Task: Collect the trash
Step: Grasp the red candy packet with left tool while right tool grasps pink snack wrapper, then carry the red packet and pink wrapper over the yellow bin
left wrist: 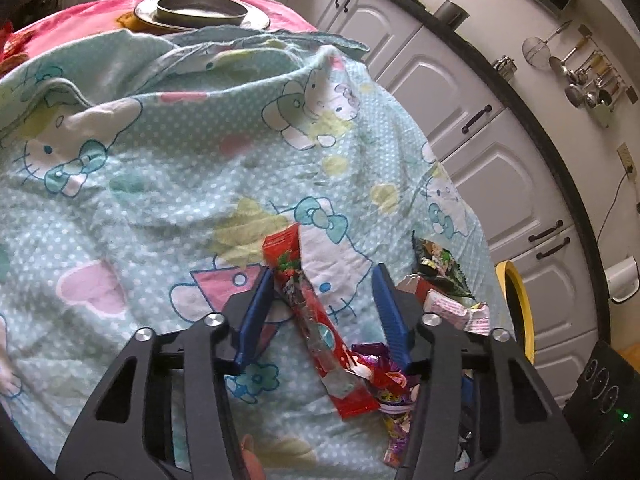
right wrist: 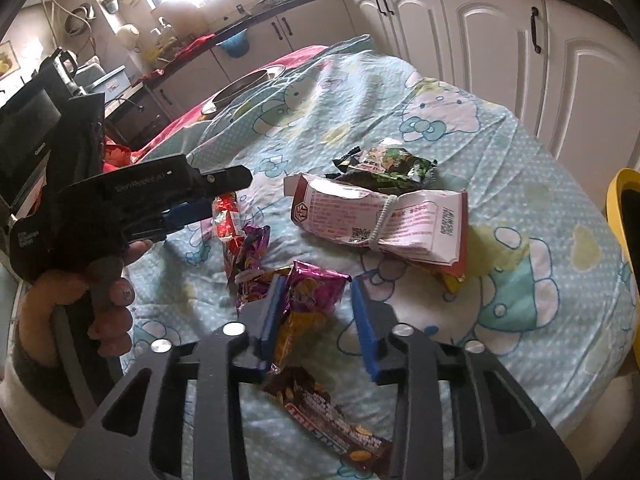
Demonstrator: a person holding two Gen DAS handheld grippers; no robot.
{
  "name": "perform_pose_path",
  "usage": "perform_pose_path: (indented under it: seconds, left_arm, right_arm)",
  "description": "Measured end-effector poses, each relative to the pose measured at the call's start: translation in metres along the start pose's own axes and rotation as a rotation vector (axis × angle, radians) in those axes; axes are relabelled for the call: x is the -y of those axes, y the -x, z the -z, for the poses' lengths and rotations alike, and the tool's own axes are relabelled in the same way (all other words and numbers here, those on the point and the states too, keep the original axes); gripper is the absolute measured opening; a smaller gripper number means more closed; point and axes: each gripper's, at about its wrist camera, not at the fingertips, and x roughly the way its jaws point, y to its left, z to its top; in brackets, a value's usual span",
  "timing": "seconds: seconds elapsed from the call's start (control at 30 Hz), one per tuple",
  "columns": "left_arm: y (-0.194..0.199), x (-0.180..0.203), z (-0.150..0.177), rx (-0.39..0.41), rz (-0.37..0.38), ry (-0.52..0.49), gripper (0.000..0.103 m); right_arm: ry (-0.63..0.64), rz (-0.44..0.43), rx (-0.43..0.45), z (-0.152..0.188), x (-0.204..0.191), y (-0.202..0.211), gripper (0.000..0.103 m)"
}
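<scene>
Snack wrappers lie on a table under a light blue Hello Kitty cloth [left wrist: 168, 184]. My left gripper [left wrist: 324, 280] is open with a long red wrapper [left wrist: 316, 320] lying between its blue fingers; a purple wrapper [left wrist: 394, 396] lies just right of it. In the right wrist view my right gripper [right wrist: 316, 288] is open around a magenta and yellow wrapper [right wrist: 308, 300]. A brown wrapper [right wrist: 328, 420] lies below it. A white and red packet with a rubber band [right wrist: 380, 220] and a green and black wrapper [right wrist: 384, 164] lie beyond. The left gripper [right wrist: 224, 196] shows at left over the red wrapper [right wrist: 228, 220].
A yellow-rimmed bin [left wrist: 516, 312] stands at the table's right edge, also seen in the right wrist view [right wrist: 624, 216]. A metal pan on a plate [left wrist: 200, 10] sits at the far end on pink cloth. White kitchen cabinets [left wrist: 460, 92] run along the right.
</scene>
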Motion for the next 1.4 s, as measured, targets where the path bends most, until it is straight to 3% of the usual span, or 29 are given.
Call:
perform_pose_path:
  seconds: [0.1, 0.17, 0.37, 0.83, 1.2, 1.4]
  left_arm:
    - [-0.003, -0.001, 0.001, -0.006, -0.011, -0.007, 0.027]
    - [-0.005, -0.001, 0.001, -0.009, -0.020, -0.013, 0.011]
    - [-0.001, 0.000, 0.001, 0.006, -0.027, -0.031, 0.005]
    - [0.055, 0.042, -0.011, 0.144, 0.016, -0.142, 0.004]
    - [0.075, 0.084, -0.007, 0.189, 0.051, -0.229, 0.004]
    - [0.078, 0.113, -0.004, 0.201, 0.073, -0.288, 0.004]
  right_arm:
    - [0.002, -0.005, 0.009, -0.001, 0.000, 0.001, 0.025]
    - [0.010, 0.000, 0.025, -0.001, -0.001, 0.004, 0.024]
    - [0.002, -0.004, 0.070, -0.003, 0.001, 0.016, 0.024]
    - [-0.044, -0.004, 0.174, -0.008, 0.019, 0.051, 0.023]
    - [-0.126, -0.038, 0.287, -0.011, 0.041, 0.077, 0.023]
    - [-0.128, 0.000, 0.334, -0.015, 0.050, 0.094, 0.023]
